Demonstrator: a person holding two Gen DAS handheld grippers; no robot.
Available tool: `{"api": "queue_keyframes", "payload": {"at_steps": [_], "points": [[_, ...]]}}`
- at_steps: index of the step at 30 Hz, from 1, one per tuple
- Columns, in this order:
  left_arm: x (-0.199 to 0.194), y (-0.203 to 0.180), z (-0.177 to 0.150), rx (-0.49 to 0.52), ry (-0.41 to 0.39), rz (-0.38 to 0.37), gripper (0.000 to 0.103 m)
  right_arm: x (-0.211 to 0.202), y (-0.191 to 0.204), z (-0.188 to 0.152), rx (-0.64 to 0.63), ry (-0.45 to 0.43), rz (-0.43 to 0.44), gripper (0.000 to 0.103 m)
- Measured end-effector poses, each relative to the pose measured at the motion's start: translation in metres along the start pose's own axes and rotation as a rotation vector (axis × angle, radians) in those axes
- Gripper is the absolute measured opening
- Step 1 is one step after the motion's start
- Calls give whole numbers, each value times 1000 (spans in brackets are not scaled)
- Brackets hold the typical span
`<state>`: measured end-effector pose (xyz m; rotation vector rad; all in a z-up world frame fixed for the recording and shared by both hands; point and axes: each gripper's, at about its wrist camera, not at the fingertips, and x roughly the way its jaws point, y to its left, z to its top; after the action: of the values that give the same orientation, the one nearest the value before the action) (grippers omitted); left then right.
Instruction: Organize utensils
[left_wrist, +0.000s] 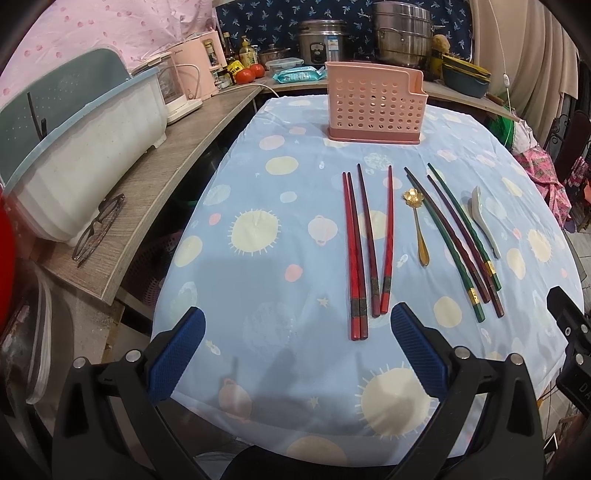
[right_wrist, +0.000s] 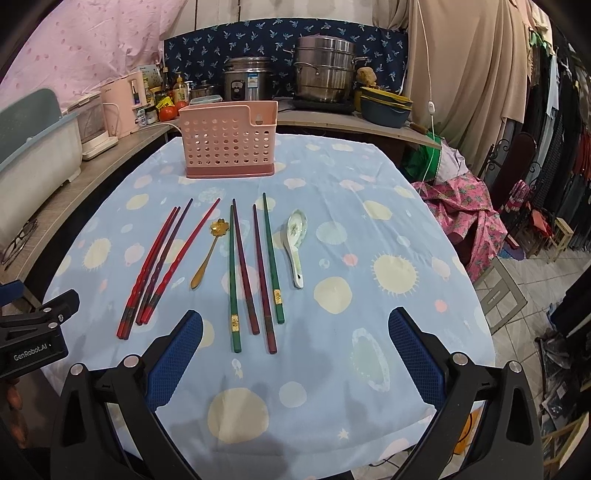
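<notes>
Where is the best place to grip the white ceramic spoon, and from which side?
Grip the ceramic spoon on its narrow handle, the near end, from above with the right claw, fingers straddling its width. It lies flat with the bowl toward the pink holder; nothing crowds its right side.

Chopsticks (left_wrist: 369, 243) and spoons (right_wrist: 296, 246) lie on the table (right_wrist: 369, 295) before the holder (right_wrist: 229, 140).

Perforated plastic caddy (right_wrist: 229, 142), seemingly lacquered glossy chopsticks (right_wrist: 266, 277), matt cloth (right_wrist: 369, 295).

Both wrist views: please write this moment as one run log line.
left gripper: open, empty | right gripper: open, empty | chopsticks, gold spoon, ceramic spoon: on tablecloth | pink holder: upright
</notes>
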<state>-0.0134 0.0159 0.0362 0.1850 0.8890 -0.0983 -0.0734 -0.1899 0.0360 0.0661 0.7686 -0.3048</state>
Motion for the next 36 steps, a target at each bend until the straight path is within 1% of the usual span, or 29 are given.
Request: {"api": "queue_keyframes", "payload": {"at_steps": [26,36], "points": [[5,-6,1,15,26,-2,96,-5,-1,-3,8,-3,1,96],[10,-8,3,22,45,0,96,1,1,1,3,15,7,96]]}}
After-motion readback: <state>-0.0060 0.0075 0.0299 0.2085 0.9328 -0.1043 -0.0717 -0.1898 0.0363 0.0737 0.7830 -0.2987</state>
